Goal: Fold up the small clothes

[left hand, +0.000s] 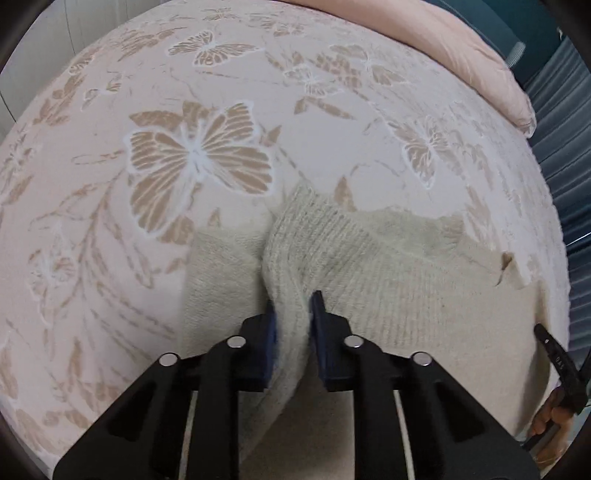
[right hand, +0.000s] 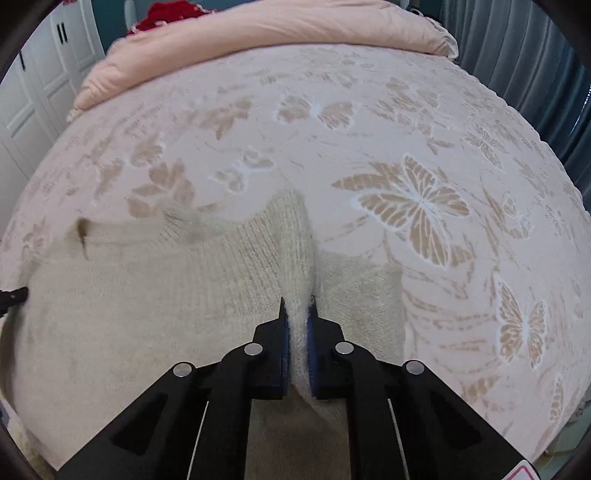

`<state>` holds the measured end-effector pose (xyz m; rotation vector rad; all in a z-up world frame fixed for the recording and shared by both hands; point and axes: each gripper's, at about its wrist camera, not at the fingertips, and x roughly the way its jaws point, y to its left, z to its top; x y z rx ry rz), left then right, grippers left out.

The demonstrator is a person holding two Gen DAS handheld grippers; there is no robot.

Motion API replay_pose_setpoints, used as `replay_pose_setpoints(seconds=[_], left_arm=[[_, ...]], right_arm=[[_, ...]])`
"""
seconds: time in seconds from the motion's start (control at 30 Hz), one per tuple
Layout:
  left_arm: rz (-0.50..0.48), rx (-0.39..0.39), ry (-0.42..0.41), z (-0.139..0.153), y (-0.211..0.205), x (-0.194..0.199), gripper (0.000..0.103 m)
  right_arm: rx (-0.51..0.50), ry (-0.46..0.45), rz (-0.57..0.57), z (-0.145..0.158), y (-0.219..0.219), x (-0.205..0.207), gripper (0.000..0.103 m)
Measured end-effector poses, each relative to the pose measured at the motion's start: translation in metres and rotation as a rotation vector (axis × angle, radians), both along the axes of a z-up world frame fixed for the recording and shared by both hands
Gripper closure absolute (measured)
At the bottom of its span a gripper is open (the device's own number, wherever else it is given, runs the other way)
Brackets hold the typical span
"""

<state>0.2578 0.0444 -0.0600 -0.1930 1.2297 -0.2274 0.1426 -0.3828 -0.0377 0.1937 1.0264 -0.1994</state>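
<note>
Cream knit sweater (left hand: 388, 266) lies flat on the bed (left hand: 110, 258), filling the lower centre and lower right of the left wrist frame and the lower left of the right wrist frame. Left hand-held gripper (left hand: 291, 306) is clamped on a raised ridge of knit near one side of the garment, pinching a fold up off the bedspread. Right hand-held gripper (right hand: 297, 306) is pinched tight on a similar ridge at the opposite side. Both grips sit at the shoulder/sleeve lines, likely so the two sides can be lifted together and folded evenly. A sleeve panel (right hand: 365, 295) lies beside the right pinch, lower centre-right of that frame. Neckline (right hand: 184, 225) points toward the pink pillow (right hand: 258, 26) at upper frame. Garment reads as spread out, with the fold barely started.
</note>
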Motion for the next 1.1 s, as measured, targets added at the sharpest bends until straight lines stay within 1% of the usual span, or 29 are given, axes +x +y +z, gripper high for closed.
replay_pose_setpoints(seconds=[0.07,0.1,0.13,0.17,0.2,0.27,0.3,0.33,0.37,0.4,0.43,0.47,0.5,0.53,0.57,0.6,0.63,0.67,0.7,0.73,0.8,0.83,0.87,0.93,0.97,1.0,1.03,1.07,1.1], left_arm=[[-0.045,-0.001,-0.079,0.024,-0.005,-0.001,0.091],[-0.054,0.004,-0.103,0.034,-0.008,-0.001,0.091],[-0.051,0.006,-0.113,0.041,-0.009,0.002,0.091],[-0.044,0.012,-0.116,0.044,-0.010,0.006,0.091],[-0.035,0.042,-0.110,0.040,-0.012,0.011,0.090],[-0.027,0.117,-0.063,0.018,-0.019,0.024,0.089],[-0.020,0.137,-0.034,0.006,-0.019,0.029,0.087],[-0.016,0.142,-0.006,-0.001,-0.018,0.029,0.086],[-0.006,0.131,-0.014,0.000,-0.014,0.024,0.082],[0.005,0.117,-0.041,0.008,-0.009,0.015,0.075],[0.005,0.107,-0.078,0.020,-0.004,0.003,0.073],[0.003,0.109,-0.113,0.032,0.002,-0.010,0.066],[0.006,0.102,-0.145,0.043,0.010,-0.027,0.054],[0.021,0.082,-0.172,0.052,0.019,-0.044,0.047],[0.054,0.051,-0.194,0.059,0.031,-0.064,0.035],[0.095,0.000,-0.203,0.062,0.045,-0.085,0.028],[0.133,-0.059,-0.192,0.060,0.057,-0.104,0.026],[0.178,-0.122,-0.162,0.052,0.068,-0.122,0.025],[0.225,-0.178,-0.120,0.042,0.075,-0.137,0.025],[0.280,-0.213,-0.069,0.028,0.081,-0.151,0.025],[0.370,-0.267,-0.001,0.004,0.087,-0.172,0.025],[0.397,-0.274,0.030,-0.005,0.087,-0.178,0.025],[0.418,-0.302,0.046,-0.012,0.086,-0.182,0.025],[0.446,-0.349,0.039,-0.018,0.082,-0.180,0.025],[0.455,-0.368,0.022,-0.018,0.080,-0.176,0.025],[0.461,-0.394,0.012,-0.019,0.079,-0.171,0.026],[0.478,-0.410,0.020,-0.022,0.079,-0.164,0.028],[0.507,-0.424,0.034,-0.023,0.080,-0.157,0.046],[0.514,-0.459,0.032,-0.022,0.082,-0.150,0.071]], right_arm=[[0.016,-0.111,-0.009,0.033,-0.005,-0.010,0.097],[0.026,-0.150,-0.030,0.045,-0.011,-0.011,0.097],[0.040,-0.178,-0.061,0.052,-0.020,-0.012,0.097],[0.048,-0.179,-0.087,0.051,-0.029,-0.009,0.097],[0.034,-0.137,-0.104,0.038,-0.036,-0.001,0.096],[0.002,0.028,-0.110,-0.009,-0.046,0.018,0.096],[0.022,0.094,-0.116,-0.030,-0.049,0.021,0.096],[0.036,0.086,-0.122,-0.033,-0.049,0.018,0.095],[0.025,0.048,-0.136,-0.024,-0.047,0.011,0.091],[0.019,0.018,-0.151,-0.012,-0.044,0.004,0.080],[0.006,-0.014,-0.160,0.003,-0.038,-0.005,0.077],[-0.017,-0.056,-0.154,0.018,-0.030,-0.016,0.077],[-0.031,-0.097,-0.131,0.033,-0.020,-0.027,0.077],[-0.028,-0.126,-0.093,0.044,-0.007,-0.035,0.077],[-0.014,-0.141,-0.047,0.052,0.010,-0.043,0.077],[0.009,-0.143,0.005,0.056,0.028,-0.046,0.078],[0.040,-0.136,0.063,0.057,0.048,-0.048,0.080],[0.083,-0.122,0.117,0.054,0.070,-0.049,0.083],[0.128,-0.105,0.166,0.049,0.092,-0.048,0.087],[0.165,-0.089,0.208,0.043,0.112,-0.045,0.090],[0.164,-0.057,0.247,0.028,0.148,-0.039,0.092],[0.167,-0.029,0.256,0.018,0.161,-0.035,0.092],[0.171,0.007,0.254,0.006,0.171,-0.030,0.092],[0.176,0.106,0.244,-0.024,0.184,-0.024,0.093],[0.180,0.102,0.227,-0.035,0.185,-0.026,0.093],[0.179,0.063,0.215,-0.036,0.187,-0.032,0.093],[0.169,0.052,0.219,-0.036,0.188,-0.035,0.093],[0.162,0.049,0.223,-0.035,0.188,-0.036,0.093],[0.166,0.052,0.220,-0.035,0.187,-0.036,0.093]])
